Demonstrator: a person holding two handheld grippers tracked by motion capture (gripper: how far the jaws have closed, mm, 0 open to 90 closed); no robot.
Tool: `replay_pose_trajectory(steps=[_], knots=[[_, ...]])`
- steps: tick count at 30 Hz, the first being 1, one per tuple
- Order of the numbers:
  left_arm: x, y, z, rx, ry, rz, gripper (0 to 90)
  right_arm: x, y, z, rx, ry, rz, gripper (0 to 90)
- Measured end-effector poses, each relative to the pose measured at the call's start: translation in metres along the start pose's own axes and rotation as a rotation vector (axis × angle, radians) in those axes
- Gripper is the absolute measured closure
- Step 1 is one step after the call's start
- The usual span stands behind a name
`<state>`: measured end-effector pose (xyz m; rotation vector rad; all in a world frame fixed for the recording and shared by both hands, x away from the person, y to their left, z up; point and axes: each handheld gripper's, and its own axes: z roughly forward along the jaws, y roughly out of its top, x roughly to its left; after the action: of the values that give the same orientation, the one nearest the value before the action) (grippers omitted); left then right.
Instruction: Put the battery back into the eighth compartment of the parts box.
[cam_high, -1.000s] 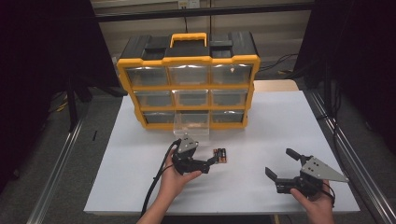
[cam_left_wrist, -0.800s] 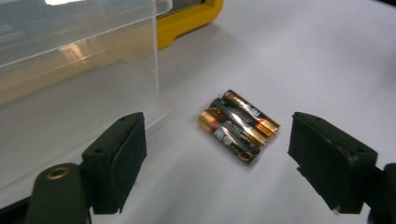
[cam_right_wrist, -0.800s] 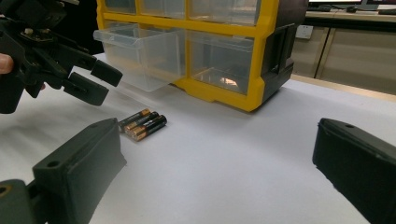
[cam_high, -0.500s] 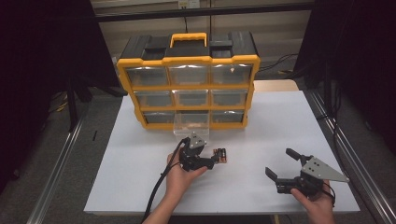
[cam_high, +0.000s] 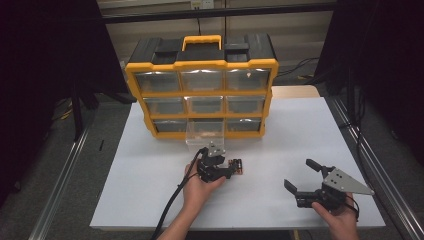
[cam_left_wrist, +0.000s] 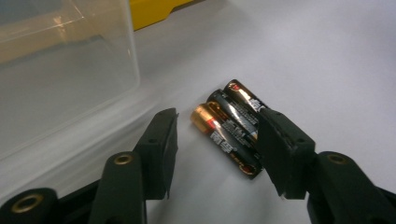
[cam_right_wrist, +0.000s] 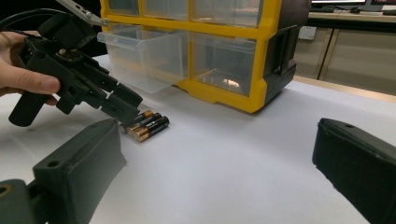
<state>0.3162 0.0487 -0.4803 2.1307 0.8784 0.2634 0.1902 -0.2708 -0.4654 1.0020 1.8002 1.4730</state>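
Three black and copper batteries (cam_left_wrist: 229, 128) lie side by side on the white table (cam_high: 280, 135), just in front of a pulled-out clear drawer (cam_high: 205, 132). My left gripper (cam_left_wrist: 218, 117) points down at them, and its jaws have just been closing with the batteries between them. One jaw stands against the outer battery, while a gap is left at the other jaw. From the right gripper view, the left gripper (cam_right_wrist: 123, 105) tips onto the batteries (cam_right_wrist: 145, 125). My right gripper (cam_high: 300, 174) rests open near the table's front right, with nothing between its jaws.
A yellow and black organizer (cam_high: 200, 65) with clear drawers stands at the back centre of the table. Its bottom middle drawer (cam_right_wrist: 144, 60) is pulled out and looks empty. The left gripper's cable (cam_high: 172, 200) trails off the front edge.
The left gripper has moved a little right and down onto the batteries, and its jaws have narrowed around them. The right gripper has stayed where it was.
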Motion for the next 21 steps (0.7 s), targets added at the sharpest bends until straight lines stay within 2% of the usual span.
replay_pose_trajectory(steps=[2, 3, 4, 5, 7, 8, 11, 12, 13, 15, 16, 18, 20, 21], knots=[[0.001, -0.001, 0.0, 0.009, 0.012, 0.002, 53.6, 0.0, 0.0, 0.0, -0.001, 0.001, 0.001, 1.0], [0.002, -0.001, 0.0, 0.027, 0.026, 0.001, 57.3, 0.0, 0.0, 0.0, -0.005, -0.001, 0.002, 1.0], [0.002, -0.001, -0.001, 0.06, 0.058, -0.012, 62.6, 0.0, 0.0, -0.001, -0.003, -0.001, 0.004, 1.0], [0.004, -0.002, -0.002, 0.072, 0.06, -0.016, 65.1, 0.0, 0.0, -0.001, -0.001, -0.002, 0.003, 1.0], [0.006, -0.002, -0.002, 0.064, 0.071, -0.027, 75.0, 0.0, 0.0, -0.001, 0.0, -0.002, 0.002, 1.0], [0.007, -0.001, -0.004, 0.083, 0.074, -0.023, 75.0, 0.0, 0.0, -0.001, 0.0, -0.002, 0.002, 1.0], [0.008, -0.001, -0.003, 0.077, 0.064, -0.054, 77.3, 0.0, 0.0, -0.002, -0.002, -0.002, 0.0, 1.1], [0.007, -0.001, -0.002, 0.061, 0.065, -0.075, 77.3, 0.0, 0.0, -0.002, -0.002, -0.002, 0.0, 1.1], [0.011, -0.001, -0.004, 0.074, 0.046, -0.08, 77.3, 0.0, 0.001, -0.002, -0.002, 0.0, -0.001, 1.1], [0.011, 0.0, -0.004, 0.076, 0.041, -0.095, 77.4, -0.001, 0.0, -0.002, -0.004, 0.0, 0.0, 1.1], [0.015, 0.0, -0.008, 0.1, 0.021, -0.099, 77.4, -0.001, 0.0, -0.002, -0.005, -0.001, 0.001, 1.1], [0.018, 0.0, -0.011, 0.111, -0.02, -0.113, 77.4, -0.001, 0.001, -0.002, -0.006, -0.001, 0.0, 1.1], [0.018, 0.001, -0.013, 0.122, -0.015, -0.12, 77.4, -0.001, 0.001, -0.002, -0.007, 0.0, 0.001, 1.1], [0.02, 0.001, -0.015, 0.11, -0.024, -0.109, 77.4, 0.0, 0.001, -0.002, -0.005, -0.002, -0.001, 1.1]])
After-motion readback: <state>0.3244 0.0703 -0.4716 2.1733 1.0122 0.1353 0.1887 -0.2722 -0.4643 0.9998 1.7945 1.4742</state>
